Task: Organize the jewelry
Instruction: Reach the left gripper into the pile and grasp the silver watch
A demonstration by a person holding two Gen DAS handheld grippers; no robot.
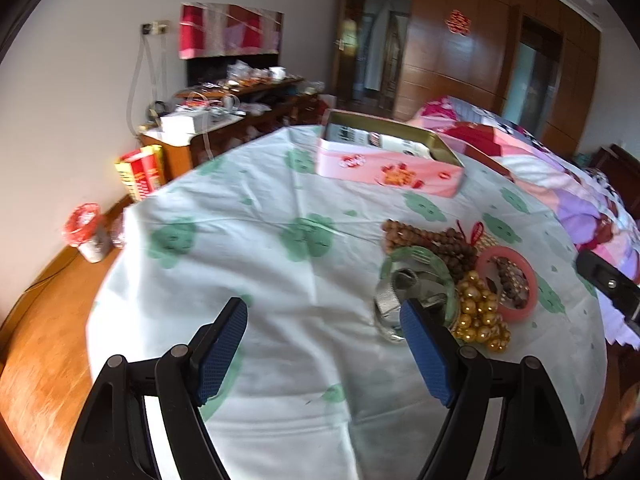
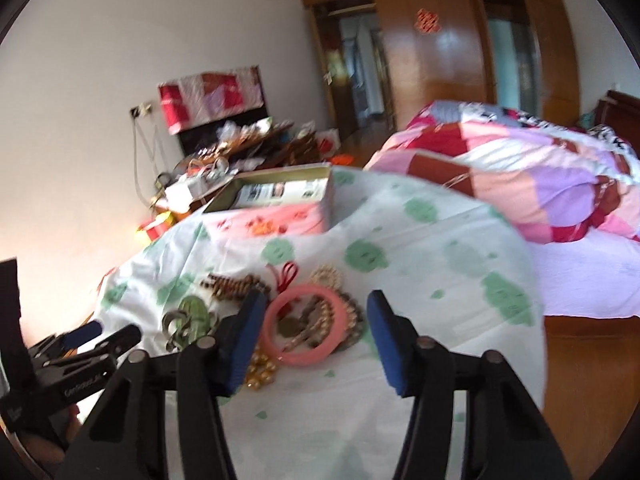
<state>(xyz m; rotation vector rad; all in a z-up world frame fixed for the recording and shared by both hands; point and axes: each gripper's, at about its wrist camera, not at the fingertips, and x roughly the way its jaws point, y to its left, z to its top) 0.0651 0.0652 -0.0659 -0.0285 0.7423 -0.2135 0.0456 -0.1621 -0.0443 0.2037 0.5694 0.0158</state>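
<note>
While both of your grippers hang over the round table [image 1: 280, 184] with its pale cloth of green blotches, neither has anything between its pads. Your left gripper [image 1: 324, 344] stands spread wide above bare cloth, its right blue pad just at the near edge of the jewelry pile. Your right gripper [image 2: 312, 340] is also parted, though less widely, and empty; seen from its own camera, its left pad overlaps the rim of the pink bangle [image 2: 306, 330], but whether it touches you cannot tell from the blur. The jewelry lies heaped together on the cloth near you: a green bangle [image 1: 420, 268] with a silver bracelet [image 1: 390, 300] lying across it, a cluster of gold beads [image 1: 480, 316] just beside it, brown wooden bead strands [image 1: 424, 240] behind, and the pink bangle [image 1: 508, 284] to the right with small brown pieces inside its ring. A red cord loop [image 2: 289, 274] pokes out behind the pile. Farther back on the table, well apart from the heap, sits the open pink tin box [image 1: 384, 168] with printed cards or paper inside. Beyond the table is a bed with a patchwork quilt [image 2: 520, 168].
</note>
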